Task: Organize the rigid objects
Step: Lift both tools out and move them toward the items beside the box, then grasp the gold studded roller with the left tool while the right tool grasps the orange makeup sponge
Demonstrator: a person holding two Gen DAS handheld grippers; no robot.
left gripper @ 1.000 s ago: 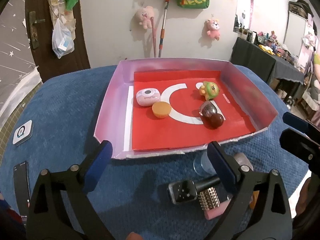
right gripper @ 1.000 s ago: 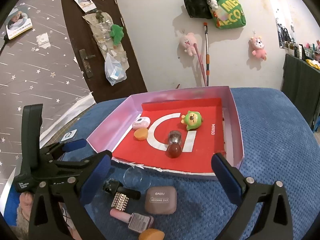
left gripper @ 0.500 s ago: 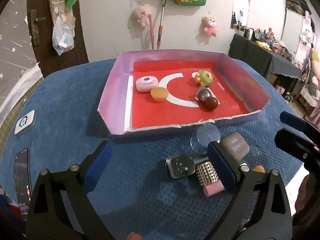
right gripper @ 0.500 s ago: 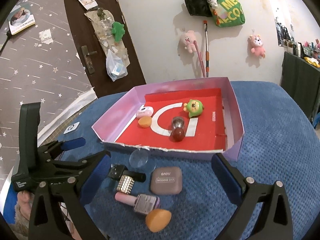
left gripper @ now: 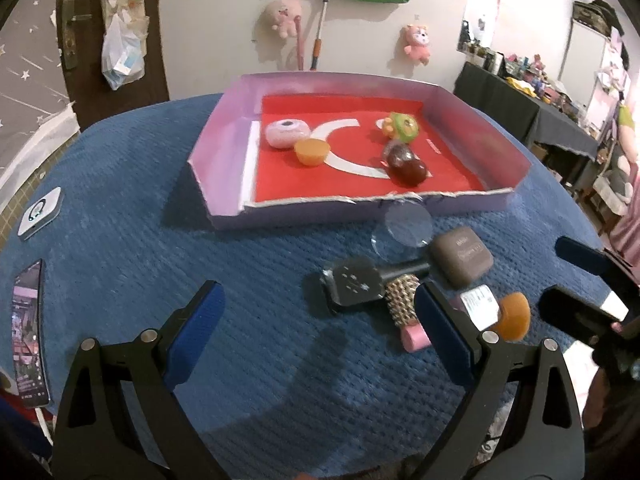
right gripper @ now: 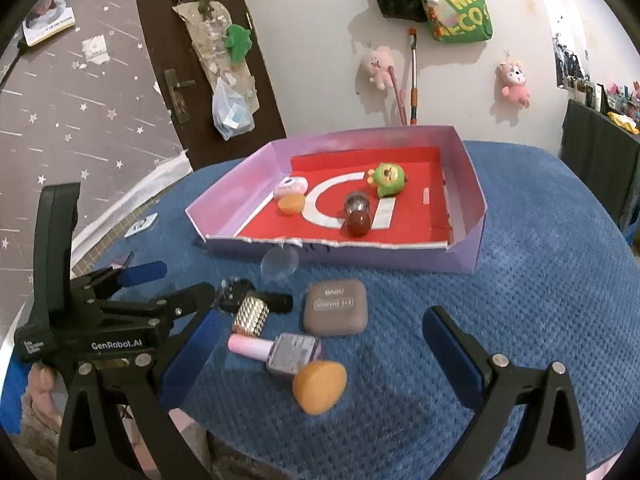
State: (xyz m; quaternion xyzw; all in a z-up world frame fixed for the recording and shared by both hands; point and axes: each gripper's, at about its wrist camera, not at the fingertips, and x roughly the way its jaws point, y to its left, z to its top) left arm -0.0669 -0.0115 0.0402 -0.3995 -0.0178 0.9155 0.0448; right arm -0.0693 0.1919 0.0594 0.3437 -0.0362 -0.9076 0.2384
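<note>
Both grippers are hanging open and empty: left gripper (left gripper: 316, 320), right gripper (right gripper: 320, 344). Loose items, brown case (right gripper: 335, 312) included, are lying on the blue cloth (right gripper: 540, 320) just before the tray (right gripper: 478, 216).

One tray (right gripper: 478, 216); two orange sponges (right gripper: 319, 386); two phones (left gripper: 30, 330).

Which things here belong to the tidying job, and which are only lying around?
Job: box; brown case; orange sponge; pink bottle; studded tube; clear disc; black item.

Lying about: phone; white card; wall plush toys.
</note>
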